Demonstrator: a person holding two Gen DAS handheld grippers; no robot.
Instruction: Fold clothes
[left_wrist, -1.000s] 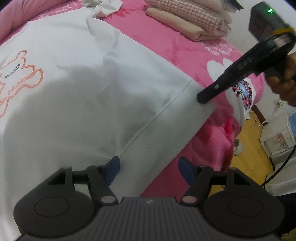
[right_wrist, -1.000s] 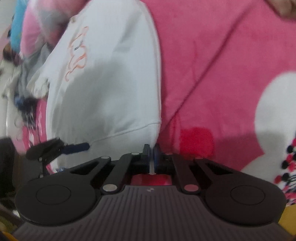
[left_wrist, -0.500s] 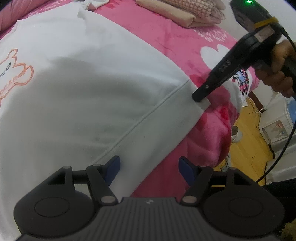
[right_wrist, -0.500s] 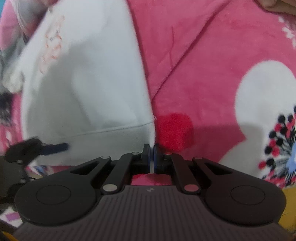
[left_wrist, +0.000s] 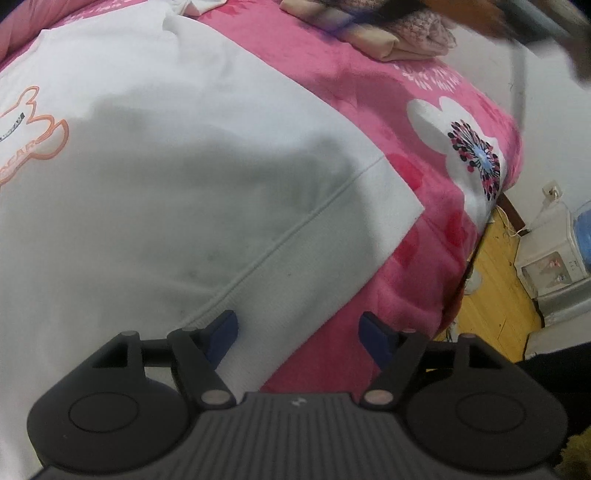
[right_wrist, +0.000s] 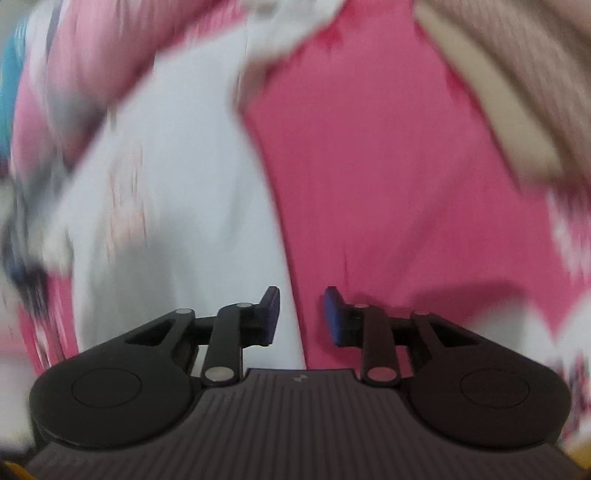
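Sweatshirt (left_wrist: 192, 192) flat on blanket (left_wrist: 369, 92); orange print lettering unreadable.

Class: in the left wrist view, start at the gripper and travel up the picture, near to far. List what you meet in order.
Left gripper → white sweatshirt's hem band → sweatshirt body → pink blanket → stack of folded clothes.

Only partly readable lettering on the white sweatshirt (left_wrist: 177, 192): small dark letters and orange letters inside the orange outline print (left_wrist: 33, 136), at the sweatshirt's left edge in the left wrist view, too small and cut off to spell out. Nothing readable on the pink blanket (left_wrist: 369, 122) beside it. All blurred in the right wrist view.
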